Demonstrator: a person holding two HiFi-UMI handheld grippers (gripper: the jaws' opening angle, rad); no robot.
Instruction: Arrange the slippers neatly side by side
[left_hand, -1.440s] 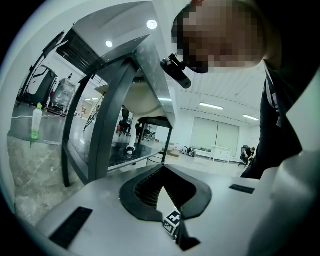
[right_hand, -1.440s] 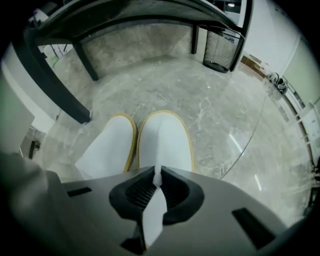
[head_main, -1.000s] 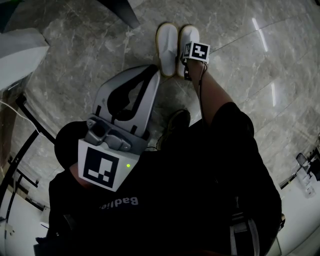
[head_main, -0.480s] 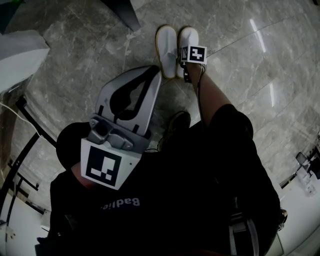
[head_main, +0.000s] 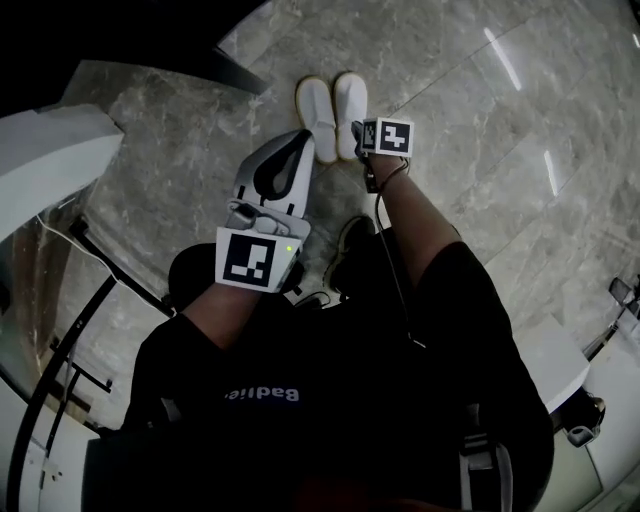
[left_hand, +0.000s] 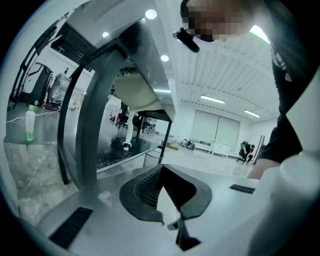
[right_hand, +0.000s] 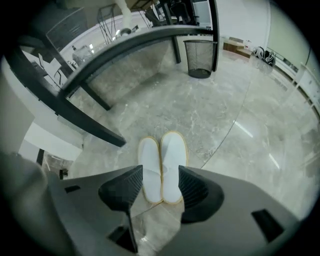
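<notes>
While the two slippers (right_hand: 162, 167) lie touching side by side, far ends level, on the floor (right_hand: 220, 115), my right gripper (right_hand: 160, 175) hangs above them with fingers spread and nothing held; my pads cut off the pair's outer edges near the close ends. In the head view my right gripper overlaps the near end of one slipper. My left gripper (left_hand: 161, 172), fingertips closed together on nothing, points up under a table (left_hand: 150, 60), away from the pair.
</notes>
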